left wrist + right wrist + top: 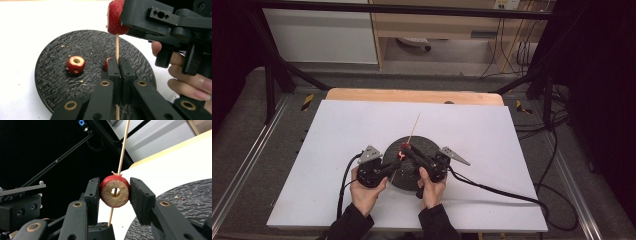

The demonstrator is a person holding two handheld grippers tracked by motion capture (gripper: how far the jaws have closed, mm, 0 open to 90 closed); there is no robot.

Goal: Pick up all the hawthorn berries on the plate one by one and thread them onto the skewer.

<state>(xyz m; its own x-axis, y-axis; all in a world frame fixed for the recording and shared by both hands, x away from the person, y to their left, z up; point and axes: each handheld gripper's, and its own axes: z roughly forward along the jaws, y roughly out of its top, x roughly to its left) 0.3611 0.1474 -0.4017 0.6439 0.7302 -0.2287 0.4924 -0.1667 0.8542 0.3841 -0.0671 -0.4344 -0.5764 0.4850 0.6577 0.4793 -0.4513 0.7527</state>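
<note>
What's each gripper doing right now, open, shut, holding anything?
Left gripper: shut on the thin wooden skewer.
Right gripper: shut on the red cored fruit slice, threaded on that skewer.

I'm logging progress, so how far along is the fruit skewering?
Done: little so far. In hand: the left claw grips the skewer, and the right claw holds a cored red fruit piece threaded on it. Left: two more pieces wait on the black plate.

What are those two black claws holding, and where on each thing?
The left gripper pinches the thin wooden skewer low on its shaft; the right gripper clamps the cored red fruit piece by its skin sides.
</note>
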